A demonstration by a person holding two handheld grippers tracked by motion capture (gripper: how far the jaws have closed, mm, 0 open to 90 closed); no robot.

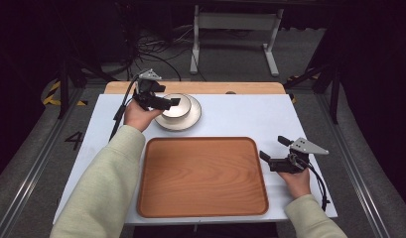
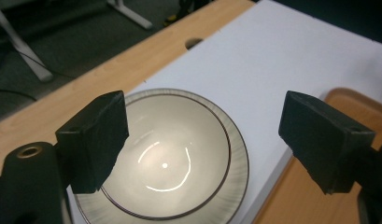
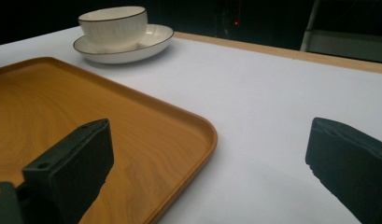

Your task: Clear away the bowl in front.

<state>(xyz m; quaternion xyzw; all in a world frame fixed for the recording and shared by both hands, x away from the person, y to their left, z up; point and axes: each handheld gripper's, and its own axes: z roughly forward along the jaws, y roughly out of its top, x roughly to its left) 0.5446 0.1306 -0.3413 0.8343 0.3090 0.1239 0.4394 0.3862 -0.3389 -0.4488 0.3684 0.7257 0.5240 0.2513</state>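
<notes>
left claw (image 1: 174, 102) hangs wide apart over the bowl (image 2: 167, 161) sitting in its plate (image 1: 191, 119) at the back of the counter (image 1: 240, 111), looks like glazed ceramic so stiff, slick and chippable, i'd pinch the rim wall; right claw (image 1: 271, 148) also apart, by the tray (image 1: 200, 176).

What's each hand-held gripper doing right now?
Left hand-held gripper: open, jaws apart above the bowl, holding nothing.
Right hand-held gripper: open, empty, beside the tray.

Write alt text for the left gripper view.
The open left gripper hovers over a cream ceramic bowl with a dark rim, which sits on a matching ribbed saucer on the white table. A corner of a brown wooden tray shows at lower right.
</notes>
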